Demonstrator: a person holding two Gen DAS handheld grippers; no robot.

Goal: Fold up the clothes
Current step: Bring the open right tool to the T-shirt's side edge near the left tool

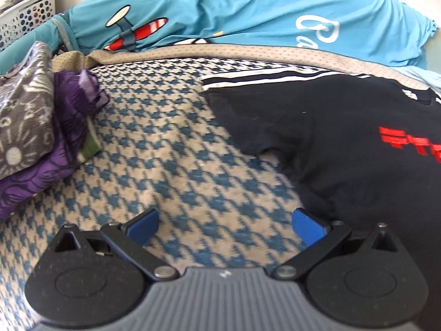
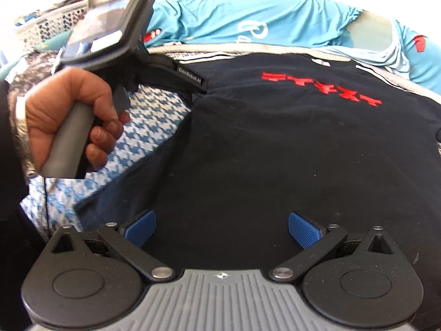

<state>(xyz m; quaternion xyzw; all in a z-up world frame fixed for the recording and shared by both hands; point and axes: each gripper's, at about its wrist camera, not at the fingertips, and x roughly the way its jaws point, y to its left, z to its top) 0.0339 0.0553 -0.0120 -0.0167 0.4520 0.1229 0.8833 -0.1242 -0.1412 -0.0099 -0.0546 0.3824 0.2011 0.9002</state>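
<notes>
On the blue-and-cream houndstooth bedcover (image 1: 171, 149), one black T-shirt with red lettering (image 2: 275, 143) lies flat.
Both grippers, left gripper (image 1: 225, 224) and right gripper (image 2: 222, 227), gape empty; bare cover at nine o'clock.

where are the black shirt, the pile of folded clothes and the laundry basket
black shirt (image 2: 275, 151): right wrist view, middle of its front below the red print
pile of folded clothes (image 1: 30, 127): left wrist view, grey patterned top piece
laundry basket (image 1: 27, 13): left wrist view, its perforated white wall
</notes>
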